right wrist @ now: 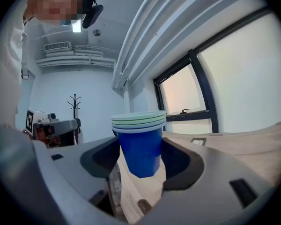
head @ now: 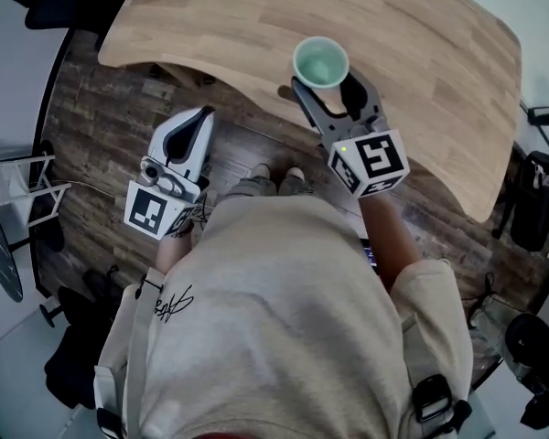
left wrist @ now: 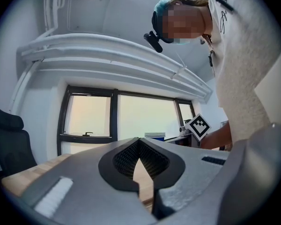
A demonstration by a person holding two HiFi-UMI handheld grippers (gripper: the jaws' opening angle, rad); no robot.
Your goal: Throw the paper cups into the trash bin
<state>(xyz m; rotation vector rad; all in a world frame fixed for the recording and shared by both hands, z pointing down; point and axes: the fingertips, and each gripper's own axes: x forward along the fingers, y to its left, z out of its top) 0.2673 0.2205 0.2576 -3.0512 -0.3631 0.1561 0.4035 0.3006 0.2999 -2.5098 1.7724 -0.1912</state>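
Pale wooden desk (head: 421,53) fills the head view. My right gripper (head: 332,99) holds a nested stack of paper cups (head: 320,62) ahead of it, and my left gripper (head: 194,124) hangs beside the desk.

Left gripper view: jaws pressed together, empty.

Right gripper view: jaws grasp the blue outer cup (right wrist: 139,151) at mid-wall. I judge the stack light and crushable, so I should grip below the stiffer rims.

The head camera looks steeply down over the person's shoulders onto the desk's (head: 421,71) near curved edge, while cameras on the left tongs (head: 201,117) and right tongs (head: 328,84) sit low behind their jaws, tilted up toward the windows (left wrist: 136,118), the right one close behind the paper cups (right wrist: 140,149), and all three views share the desk top.
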